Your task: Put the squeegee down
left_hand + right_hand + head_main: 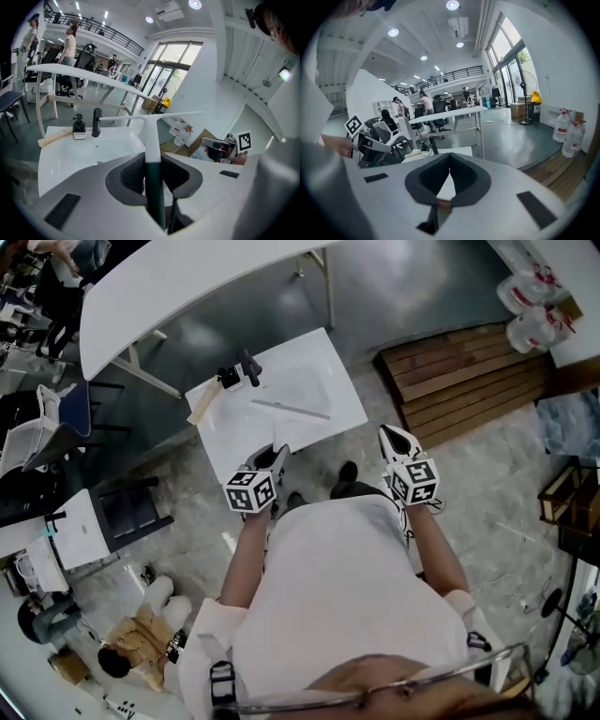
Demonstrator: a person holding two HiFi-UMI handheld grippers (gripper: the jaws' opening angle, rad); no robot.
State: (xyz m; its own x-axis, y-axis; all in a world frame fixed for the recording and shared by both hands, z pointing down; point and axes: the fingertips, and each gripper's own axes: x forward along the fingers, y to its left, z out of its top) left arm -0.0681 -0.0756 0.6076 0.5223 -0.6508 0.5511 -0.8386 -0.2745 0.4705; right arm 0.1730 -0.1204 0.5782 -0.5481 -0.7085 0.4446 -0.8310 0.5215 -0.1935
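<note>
The squeegee (151, 136) has a white shaft, a dark green grip and a long thin blade (150, 116) across its top. My left gripper (152, 161) is shut on the green grip and holds it upright. In the head view the blade (289, 409) hangs over the white sink unit (328, 381), just beyond the left gripper (274, 457). My right gripper (392, 435) is off the sink's right side, over the floor. Its jaws meet at the tips with nothing between them (449, 158). Each gripper view shows the other gripper (220, 146) (370, 140).
A black faucet (96, 123), a pump bottle (78, 126) and a wooden-handled brush (55, 137) stand along the sink's far edge. A long white table (187, 277) lies beyond it. A wooden pallet (459, 381) and water jugs (530, 306) are at the right.
</note>
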